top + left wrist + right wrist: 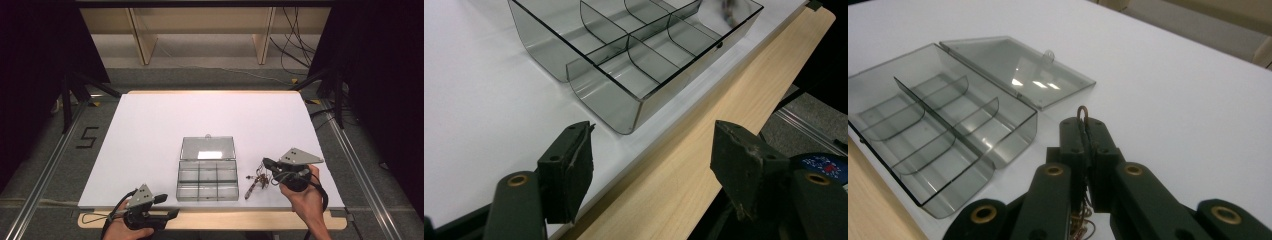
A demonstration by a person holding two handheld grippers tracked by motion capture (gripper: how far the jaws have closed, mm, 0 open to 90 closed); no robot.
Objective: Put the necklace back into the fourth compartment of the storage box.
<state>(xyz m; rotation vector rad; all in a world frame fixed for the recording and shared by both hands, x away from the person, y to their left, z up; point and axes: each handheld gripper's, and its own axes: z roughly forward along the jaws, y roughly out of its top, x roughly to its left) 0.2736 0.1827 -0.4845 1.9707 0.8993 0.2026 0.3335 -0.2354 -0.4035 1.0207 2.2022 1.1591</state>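
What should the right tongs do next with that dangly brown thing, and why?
Probably carry it left, over the clear box. The right tongs are shut on the dangly brown thing, which hangs just beside the box. The lid lies open and the compartments look empty, so there is room to lower it in.

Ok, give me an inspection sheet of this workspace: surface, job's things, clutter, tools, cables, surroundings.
Surface: white table with a bare wood strip along the near edge.
Job's things: clear box with empty compartments, lid open and lying flat behind it; a brownish chain hanging from the right tool, its low end at the table right of the box.
Clutter: nothing seen.
Tools: left tool open and holding nothing, over the near edge left of the box; right tool shut on the chain, a loop showing above its tips.
Cables: one trails from each tool; more lie on the floor beyond the table.
Surroundings: dark curtains at both sides, wooden legs at the back, a "5" marked on the floor at left.
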